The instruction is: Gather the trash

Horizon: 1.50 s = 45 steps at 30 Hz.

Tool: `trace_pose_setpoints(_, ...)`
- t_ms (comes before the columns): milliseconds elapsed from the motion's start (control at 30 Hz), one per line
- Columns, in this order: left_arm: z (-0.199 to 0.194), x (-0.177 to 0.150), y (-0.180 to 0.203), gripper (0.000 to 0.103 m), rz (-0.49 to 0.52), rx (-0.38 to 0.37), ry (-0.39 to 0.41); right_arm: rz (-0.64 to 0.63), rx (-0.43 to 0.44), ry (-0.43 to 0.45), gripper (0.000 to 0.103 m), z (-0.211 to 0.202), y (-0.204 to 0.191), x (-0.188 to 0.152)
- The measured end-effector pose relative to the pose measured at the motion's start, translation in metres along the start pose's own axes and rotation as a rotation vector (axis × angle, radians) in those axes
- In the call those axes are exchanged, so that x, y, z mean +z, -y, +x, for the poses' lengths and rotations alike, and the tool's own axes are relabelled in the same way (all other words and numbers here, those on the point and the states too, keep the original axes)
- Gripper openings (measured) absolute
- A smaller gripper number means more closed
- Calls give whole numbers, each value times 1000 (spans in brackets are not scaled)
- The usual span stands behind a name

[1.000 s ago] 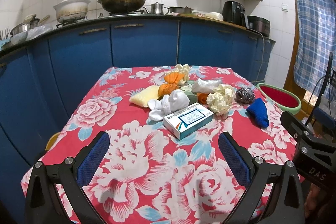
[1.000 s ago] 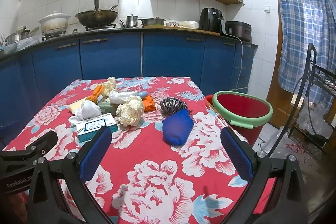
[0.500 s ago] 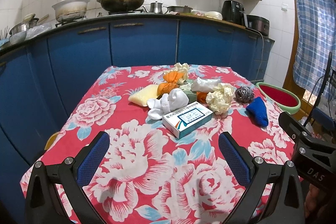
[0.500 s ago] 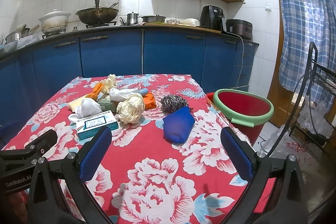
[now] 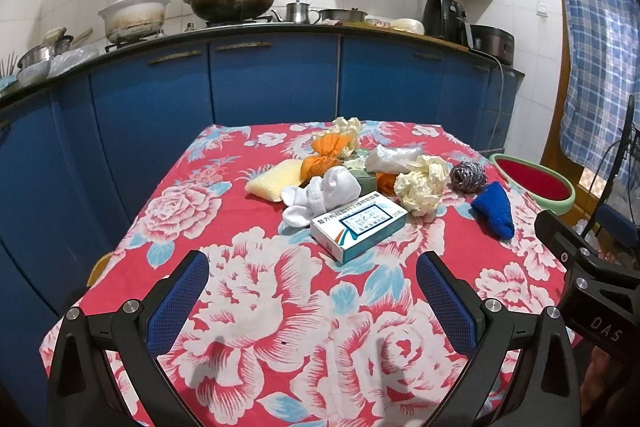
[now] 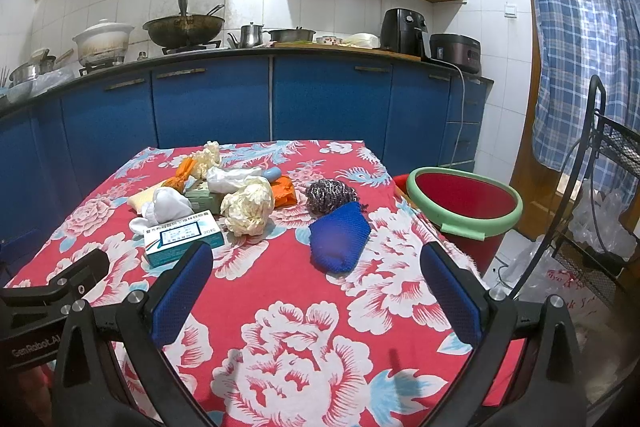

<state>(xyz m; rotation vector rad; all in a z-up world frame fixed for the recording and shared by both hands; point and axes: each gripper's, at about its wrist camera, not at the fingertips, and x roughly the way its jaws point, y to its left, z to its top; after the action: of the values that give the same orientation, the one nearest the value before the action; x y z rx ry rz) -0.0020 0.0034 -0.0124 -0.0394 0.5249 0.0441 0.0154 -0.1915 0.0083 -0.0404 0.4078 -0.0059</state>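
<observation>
Both tools hover empty with jaws spread wide over the floral surface. The blue mesh pouch lies just ahead of the right tool, its long axis slanting toward the red bucket at right; the left tool faces the medicine box.

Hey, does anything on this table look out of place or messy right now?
Yes: a loose heap of crumpled paper, a white sock, a steel scourer and a medicine box clutters the floral tablecloth.
</observation>
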Motion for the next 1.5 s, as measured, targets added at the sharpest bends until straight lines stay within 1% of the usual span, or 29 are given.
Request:
trace_pose_setpoints(67, 2, 0, -1, 103, 0, -6, -3, 2, 1, -4, 102, 1, 0, 0)
trace_pose_setpoints(167, 6, 3, -4, 103, -4, -42, -8, 4, 2, -11, 102, 3, 0, -1)
trace_pose_setpoints(233, 11, 8, -9, 103, -9, -94, -16, 6, 6, -15, 102, 7, 2, 0)
trace_pose_setpoints(300, 19, 13, -14, 103, -14, -129, -28, 3, 7, -20, 102, 12, 2, 2)
trace_pose_setpoints(400, 31, 21, -15, 103, -16, -193, -75, 14, 27, -49, 102, 25, 7, 6)
trace_pose_setpoints(467, 41, 28, -12, 103, 10, -233, -99, 19, 34, -67, 102, 33, 11, 9)
trace_pose_setpoints(600, 66, 43, -6, 103, 76, -255, -115, 8, 55, -99, 102, 56, 15, 19)
trace_pose_setpoints(733, 103, 54, -4, 103, 87, -341, -187, 14, 81, -164, 102, 84, 19, 26)
trace_pose_setpoints(800, 117, 54, -2, 103, 98, -351, -212, 45, 95, -208, 102, 97, 23, 27)
trace_pose_setpoints(867, 126, 52, 3, 103, 147, -376, -221, 55, 96, -236, 102, 106, 26, 28)
trace_pose_setpoints(933, 133, 50, 8, 103, 195, -376, -220, 39, 80, -250, 102, 115, 26, 27)
trace_pose_setpoints(967, 138, 50, 9, 103, 210, -375, -235, 22, 70, -260, 102, 119, 24, 26)
trace_pose_setpoints(1033, 148, 49, 9, 103, 198, -398, -283, 0, 61, -279, 102, 127, 22, 24)
trace_pose_setpoints(1067, 152, 50, 9, 103, 188, -397, -298, -8, 57, -290, 102, 131, 21, 23)
trace_pose_setpoints(1200, 159, 47, 10, 103, 180, -372, -336, -28, 63, -332, 102, 142, 17, 21)
trace_pose_setpoints(1233, 162, 45, 11, 102, 185, -351, -359, -31, 68, -343, 102, 144, 17, 20)
trace_pose_setpoints(1267, 165, 43, 12, 98, 190, -338, -383, -35, 71, -356, 102, 146, 16, 20)
trace_pose_setpoints(1300, 166, 42, 13, 94, 194, -327, -388, -38, 69, -364, 102, 148, 16, 20)
trace_pose_setpoints(1367, 163, 41, 17, 85, 203, -319, -377, -45, 61, -382, 102, 150, 15, 19)
trace_pose_setpoints(1400, 161, 41, 18, 78, 209, -315, -373, -49, 60, -388, 102, 151, 14, 18)
trace_pose_setpoints(1433, 159, 40, 20, 74, 215, -313, -368, -53, 61, -389, 102, 152, 14, 18)
trace_pose_setpoints(1467, 158, 41, 20, 66, 218, -312, -367, -60, 71, -391, 102, 152, 12, 17)
trace_pose_setpoints(1500, 155, 41, 21, 63, 220, -310, -364, -66, 81, -393, 98, 152, 11, 17)
